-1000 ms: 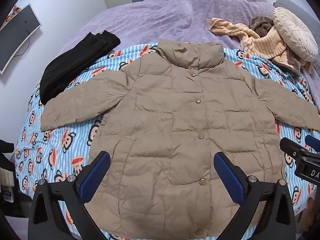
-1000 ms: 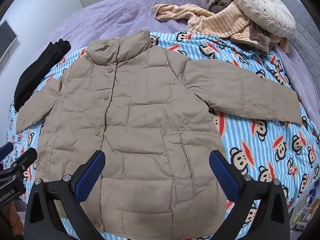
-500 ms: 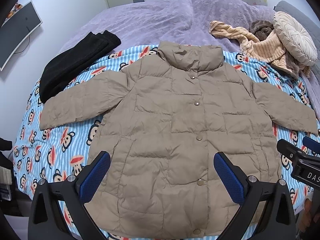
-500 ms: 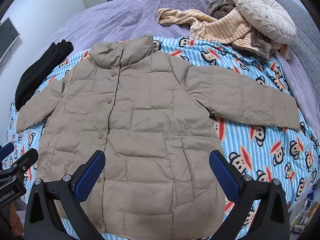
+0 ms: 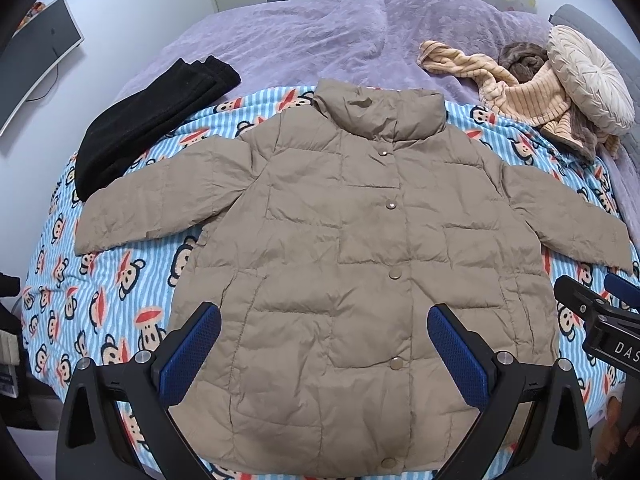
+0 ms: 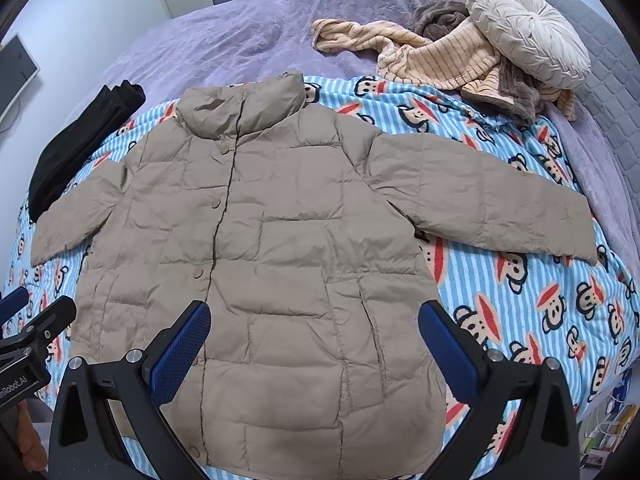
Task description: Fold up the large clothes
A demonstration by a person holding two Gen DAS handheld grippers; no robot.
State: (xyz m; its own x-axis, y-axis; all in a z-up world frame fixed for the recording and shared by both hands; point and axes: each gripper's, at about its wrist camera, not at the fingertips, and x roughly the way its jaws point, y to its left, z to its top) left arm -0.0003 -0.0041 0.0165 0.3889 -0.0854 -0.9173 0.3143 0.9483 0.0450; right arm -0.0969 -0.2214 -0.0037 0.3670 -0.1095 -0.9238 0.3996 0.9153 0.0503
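Note:
A beige quilted puffer jacket lies flat and buttoned on a blue striped monkey-print blanket, collar toward the far side and both sleeves spread outward. My left gripper hovers open above the jacket's lower front, nothing between its blue pads. My right gripper hangs open over the lower right side of the jacket, also holding nothing. In the left wrist view the right gripper's tip shows at the right edge; in the right wrist view the left gripper's tip shows at the left edge.
Folded black clothes lie at the blanket's left edge. A pile of beige and brown garments and a round cream cushion sit at the far right on the purple bedspread. A monitor hangs left.
Both grippers have pulled back and risen slightly, so more of the jacket and blanket shows. The jacket itself has not moved.

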